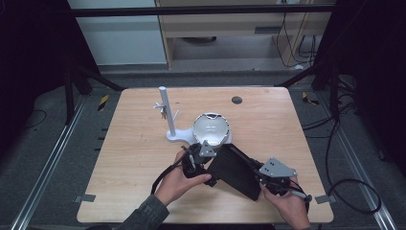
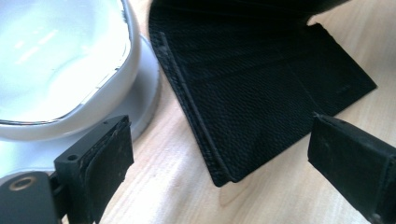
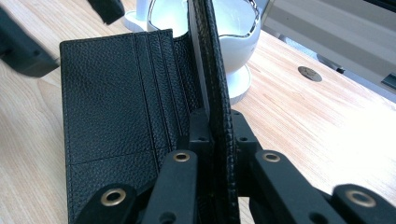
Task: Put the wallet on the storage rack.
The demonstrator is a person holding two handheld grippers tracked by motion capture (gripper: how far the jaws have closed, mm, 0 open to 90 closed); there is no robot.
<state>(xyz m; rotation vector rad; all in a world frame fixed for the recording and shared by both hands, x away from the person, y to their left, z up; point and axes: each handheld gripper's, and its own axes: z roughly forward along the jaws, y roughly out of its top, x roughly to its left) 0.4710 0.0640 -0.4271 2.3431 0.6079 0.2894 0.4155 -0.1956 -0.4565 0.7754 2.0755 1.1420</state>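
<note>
Now right gripper [image 3: 215, 130] fingers pinch the wallet [image 3: 116, 121]; left gripper [image 2: 219, 154] fingers gape.

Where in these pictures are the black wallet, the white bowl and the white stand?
wallet [image 3: 116, 107]: right gripper view, on the flat inner half with the card slots.
bowl [image 1: 210, 127]: high view, on its pale inside.
stand [image 1: 164, 105]: high view, on its upright post.
</note>
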